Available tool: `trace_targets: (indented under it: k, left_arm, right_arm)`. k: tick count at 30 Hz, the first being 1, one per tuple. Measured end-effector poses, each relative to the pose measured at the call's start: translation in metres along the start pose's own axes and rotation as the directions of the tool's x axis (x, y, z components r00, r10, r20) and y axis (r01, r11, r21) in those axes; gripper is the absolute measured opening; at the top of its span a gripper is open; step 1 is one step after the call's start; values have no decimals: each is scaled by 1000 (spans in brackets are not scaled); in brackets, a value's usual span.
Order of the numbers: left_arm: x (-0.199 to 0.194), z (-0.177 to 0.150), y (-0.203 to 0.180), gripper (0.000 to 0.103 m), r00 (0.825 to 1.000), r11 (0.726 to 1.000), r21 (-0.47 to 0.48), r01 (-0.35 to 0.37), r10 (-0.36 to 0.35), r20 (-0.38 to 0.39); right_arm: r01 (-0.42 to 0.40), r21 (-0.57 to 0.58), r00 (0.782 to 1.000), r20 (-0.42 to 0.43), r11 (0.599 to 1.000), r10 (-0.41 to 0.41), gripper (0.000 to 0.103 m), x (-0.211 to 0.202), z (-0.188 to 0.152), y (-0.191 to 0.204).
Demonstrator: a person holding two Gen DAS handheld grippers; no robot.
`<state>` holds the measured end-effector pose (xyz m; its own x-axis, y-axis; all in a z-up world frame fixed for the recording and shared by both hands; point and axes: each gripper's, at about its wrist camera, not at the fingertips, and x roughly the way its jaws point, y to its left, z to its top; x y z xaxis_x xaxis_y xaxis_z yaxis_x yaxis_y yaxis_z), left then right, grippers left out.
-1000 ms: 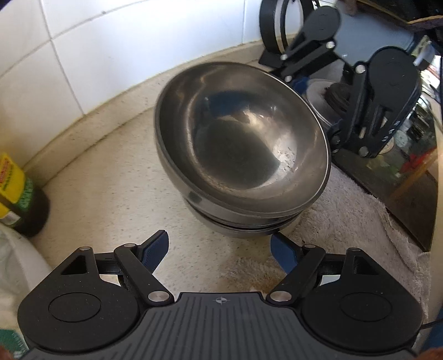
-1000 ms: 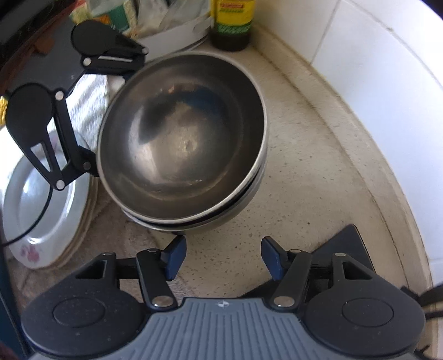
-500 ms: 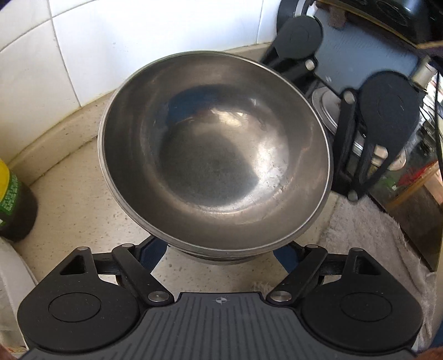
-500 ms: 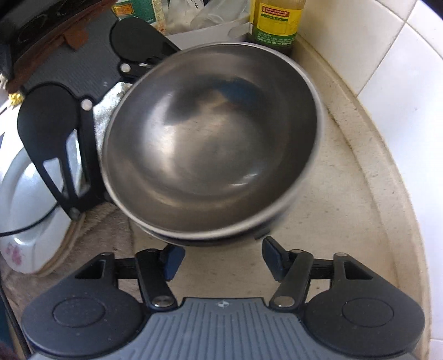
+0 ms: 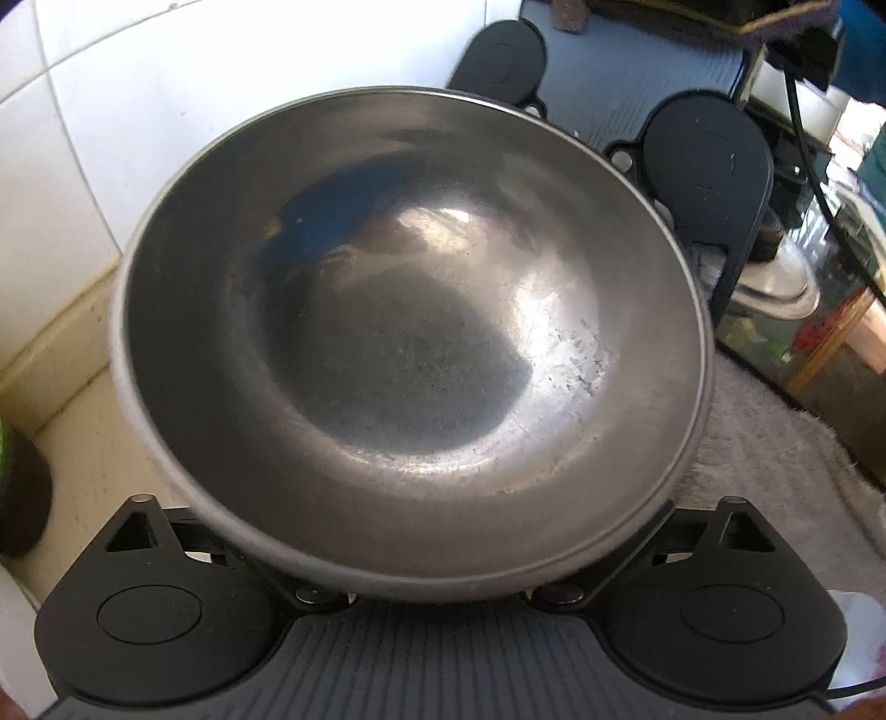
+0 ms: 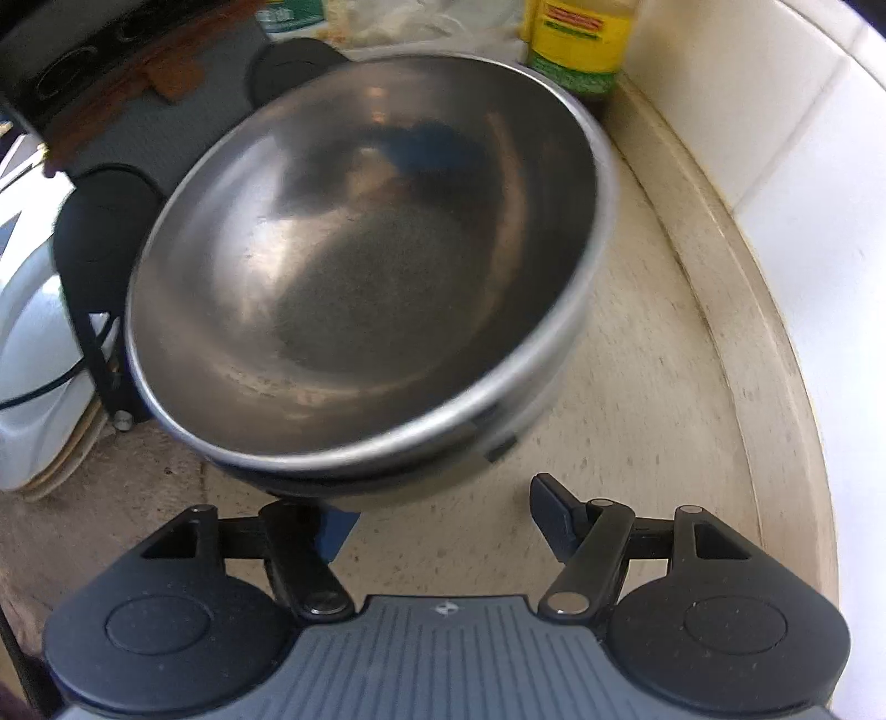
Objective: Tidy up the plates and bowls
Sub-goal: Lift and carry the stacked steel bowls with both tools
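Note:
A stack of steel bowls (image 5: 410, 332) fills the left wrist view and sits on the beige counter (image 6: 637, 387). My left gripper (image 5: 437, 498) is pushed in under the near rim. Its fingertips are hidden below the bowl, and its linkage stands spread wide. In the right wrist view, the same stack of bowls (image 6: 365, 266) shows a second bowl (image 6: 531, 426) beneath the top one. My right gripper (image 6: 443, 520) is open at the opposite side. Its left fingertip is tucked under the rim and its right fingertip is clear of the bowl. Each gripper's black body shows behind the stack in the other's view.
White plates (image 6: 33, 360) are stacked on a pale towel (image 5: 775, 471) beside the bowls. A yellow-labelled bottle (image 6: 576, 44) stands in the corner by the tiled wall (image 6: 803, 138). Bags and clutter lie behind. The counter's raised lip (image 6: 775, 332) curves along the wall.
Both grippers have moved in towards the bowl stack from opposite sides, so the bowls now loom much larger. The left fingertips have slipped out of sight under the rim. Both have stayed open.

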<state>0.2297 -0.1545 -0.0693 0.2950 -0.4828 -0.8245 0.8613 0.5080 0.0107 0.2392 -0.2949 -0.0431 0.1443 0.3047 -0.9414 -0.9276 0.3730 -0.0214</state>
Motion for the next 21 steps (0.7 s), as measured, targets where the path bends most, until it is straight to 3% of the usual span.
trace_targets:
  k: [4, 13, 18, 21]
  left_arm:
    - [3, 1, 3, 102, 999, 999, -32, -32, 33, 25]
    - [1, -3, 1, 103, 998, 999, -3, -52, 52, 30]
    - [5, 8, 1, 103, 997, 997, 30, -67, 66, 35]
    - [7, 11, 10, 103, 999, 999, 9, -36, 36, 35]
  right_arm:
    - [-24, -44, 999, 35, 999, 25, 67, 3, 9, 10]
    - [26, -76, 998, 56, 997, -22, 68, -4, 15, 22]
    - [45, -43, 997, 61, 998, -42, 71, -10, -8, 15]
    - [41, -31, 996, 75, 999, -38, 76, -6, -11, 4]
